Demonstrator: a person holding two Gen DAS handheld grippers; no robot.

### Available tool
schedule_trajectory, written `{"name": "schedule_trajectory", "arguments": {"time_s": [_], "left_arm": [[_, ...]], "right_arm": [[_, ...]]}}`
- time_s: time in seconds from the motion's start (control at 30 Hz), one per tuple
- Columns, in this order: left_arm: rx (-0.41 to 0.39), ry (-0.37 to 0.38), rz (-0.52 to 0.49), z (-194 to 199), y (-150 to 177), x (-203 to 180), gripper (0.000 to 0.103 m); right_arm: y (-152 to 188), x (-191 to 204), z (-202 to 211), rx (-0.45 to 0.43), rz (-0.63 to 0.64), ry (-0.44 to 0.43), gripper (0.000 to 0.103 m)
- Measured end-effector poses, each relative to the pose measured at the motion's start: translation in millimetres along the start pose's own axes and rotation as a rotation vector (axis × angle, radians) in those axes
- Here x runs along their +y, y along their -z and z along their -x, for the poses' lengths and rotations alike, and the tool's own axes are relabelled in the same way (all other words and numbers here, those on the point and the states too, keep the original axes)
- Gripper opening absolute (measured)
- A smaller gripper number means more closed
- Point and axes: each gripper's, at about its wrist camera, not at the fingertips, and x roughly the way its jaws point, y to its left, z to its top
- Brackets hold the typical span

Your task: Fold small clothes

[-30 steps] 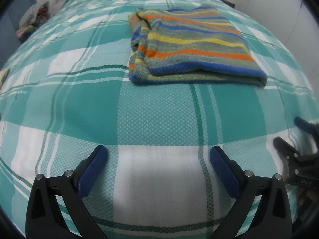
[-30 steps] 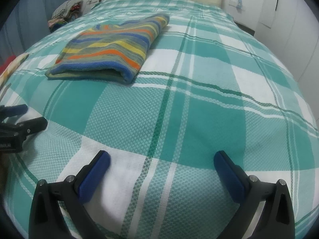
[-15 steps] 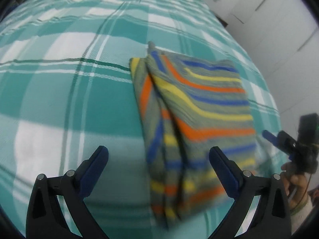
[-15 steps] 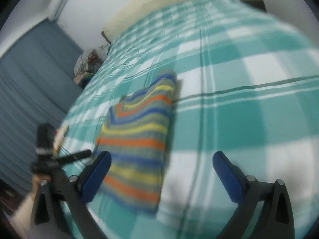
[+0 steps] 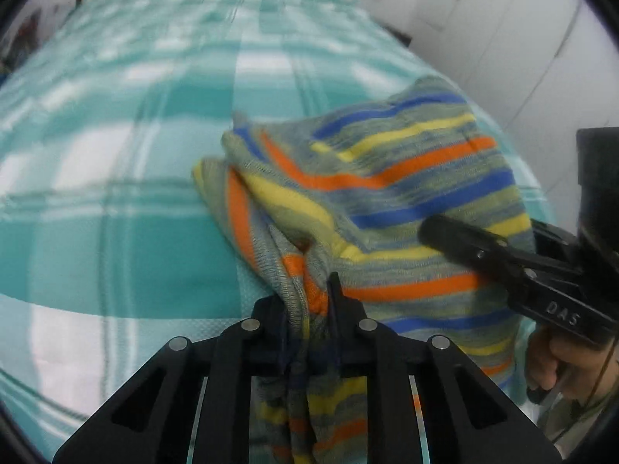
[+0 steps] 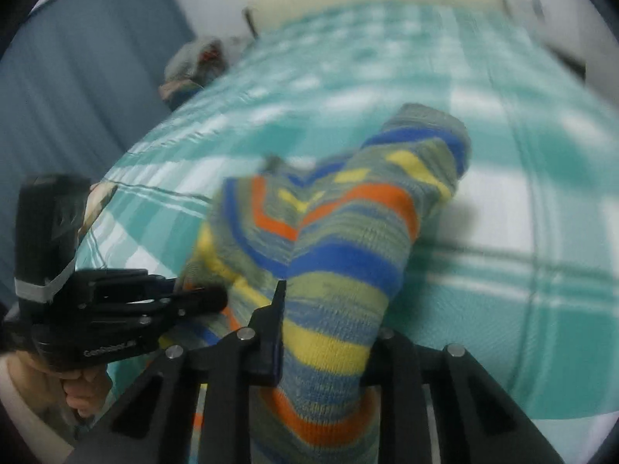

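A small knit garment with blue, yellow, orange and grey-green stripes lies folded on the teal plaid bed cover. My left gripper is closing its jaws on the garment's near left edge, with bunched fabric pinched between the pads. In the right wrist view my right gripper is closing on a thick fold of the same garment, and the near end lifts off the bed. Each gripper shows in the other's view: the right gripper lies over the cloth, and the left gripper sits at its left edge.
The bed cover stretches far beyond the garment. White cupboard doors stand to the right, a blue curtain to the left. A pile of clothes sits at the far left. A person's hand holds the right gripper's handle.
Both grippers have come in over the striped garment from the near side and closed from wide open onto its near edge. The garment's near end is now bunched and raised.
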Motion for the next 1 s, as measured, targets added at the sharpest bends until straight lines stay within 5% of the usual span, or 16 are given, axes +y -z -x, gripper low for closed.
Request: {"name": "schedule_trajectory", "arguments": {"time_s": [0.23,0.3,0.33,0.37,0.4,0.43,0.5,0.67,0.83,1.0], "left_arm": [[-0.261,-0.026,-0.049,94.7,-56.7,-19.3,0.019],[-0.258,-0.071,-0.048,86.0,-69.7,-17.2,0.049],[-0.218,-0.133,-0.045,70.4,-71.0,-10.1,0.086],[-0.196,-0.21,-0.031,58.6,-66.0,-3.1,0.099],[-0.176,-0.295,-0.014,42.7,-57.7,1.9,0.097],[-0.131,-0.372,-0.006,27.1,-41.9,9.7,0.094],[-0.09,-0.393,-0.021,17.0,-13.1,16.0,0.091],[-0.152,-0.528,-0.174,53.3,49.4,-8.4,0.094],[-0.375,-0.517,-0.235,129.6,47.6,-67.1,0.103],[-0.465,-0.443,-0.12,197.2,60.9,-100.6,0.103]], "right_arm": [[-56.8,38.9,75.5,-0.258,0.095,-0.032,0.025],[-76.3,28.5,79.5,-0.272,0.064,-0.051,0.027],[-88.0,17.1,71.8,-0.243,0.028,-0.054,0.039],[-95.5,2.7,59.5,-0.192,-0.009,-0.013,0.073],[-94.8,-9.0,57.2,-0.169,-0.022,0.037,0.097],[-88.0,-24.1,50.2,-0.144,-0.032,0.145,0.103],[-60.7,-44.6,44.4,-0.065,-0.016,0.29,0.102],[18.7,-58.9,69.7,-0.002,0.048,0.403,0.102],[38.2,-42.6,123.6,-0.044,0.054,0.398,0.102],[25.8,4.4,192.7,-0.158,0.072,0.344,0.103]]}}
